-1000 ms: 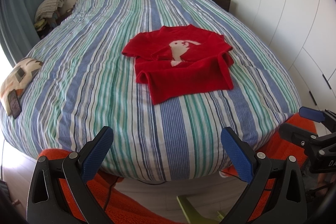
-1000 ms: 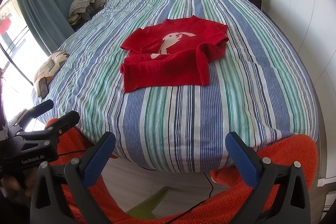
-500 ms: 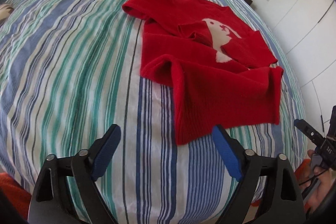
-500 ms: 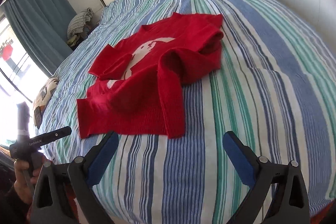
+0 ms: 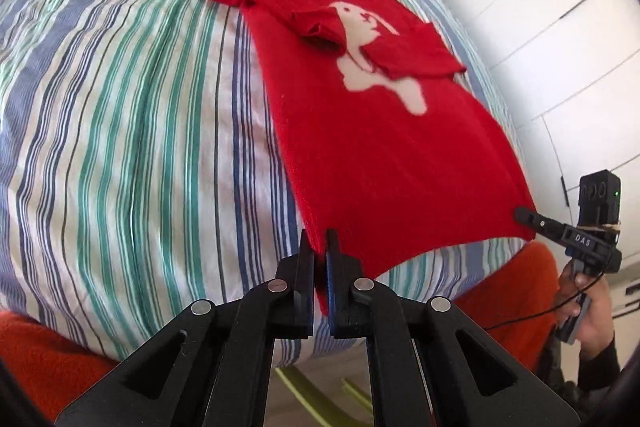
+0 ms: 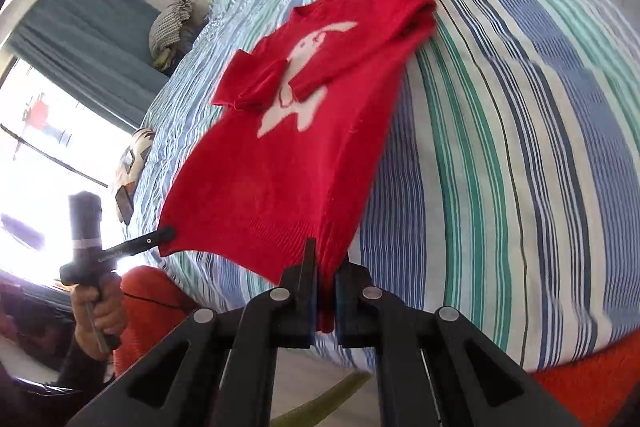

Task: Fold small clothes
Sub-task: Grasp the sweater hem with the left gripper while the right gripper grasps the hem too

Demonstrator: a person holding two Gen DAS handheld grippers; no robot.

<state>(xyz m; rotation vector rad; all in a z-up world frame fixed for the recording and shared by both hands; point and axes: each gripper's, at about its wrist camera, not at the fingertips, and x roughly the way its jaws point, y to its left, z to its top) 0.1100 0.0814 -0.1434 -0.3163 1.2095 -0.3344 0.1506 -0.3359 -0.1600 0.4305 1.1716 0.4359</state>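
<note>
A small red sweater point(image 5: 380, 131) with a white rabbit print lies stretched on the striped bed, both sleeves folded in over its chest. My left gripper point(image 5: 320, 247) is shut on the bottom left hem corner. My right gripper point(image 6: 326, 259) is shut on the bottom right hem corner of the sweater point(image 6: 288, 163). Each gripper shows in the other's view: the right gripper point(image 5: 528, 217) at the hem's far corner, the left gripper point(image 6: 164, 233) likewise. The hem is lifted and pulled taut toward the foot of the bed.
The striped bedspread point(image 5: 120, 107) covers the whole bed. An orange blanket point(image 6: 592, 379) hangs at the foot. A cushion point(image 6: 134, 159) lies at the bed's left edge, and folded cloth point(image 6: 170, 21) sits by the curtain. White wardrobe doors point(image 5: 560, 7) stand to the right.
Both grippers have closed on the sweater's bottom hem corners. The hem, which was folded up, is now pulled down and the sweater's body lies stretched out.
</note>
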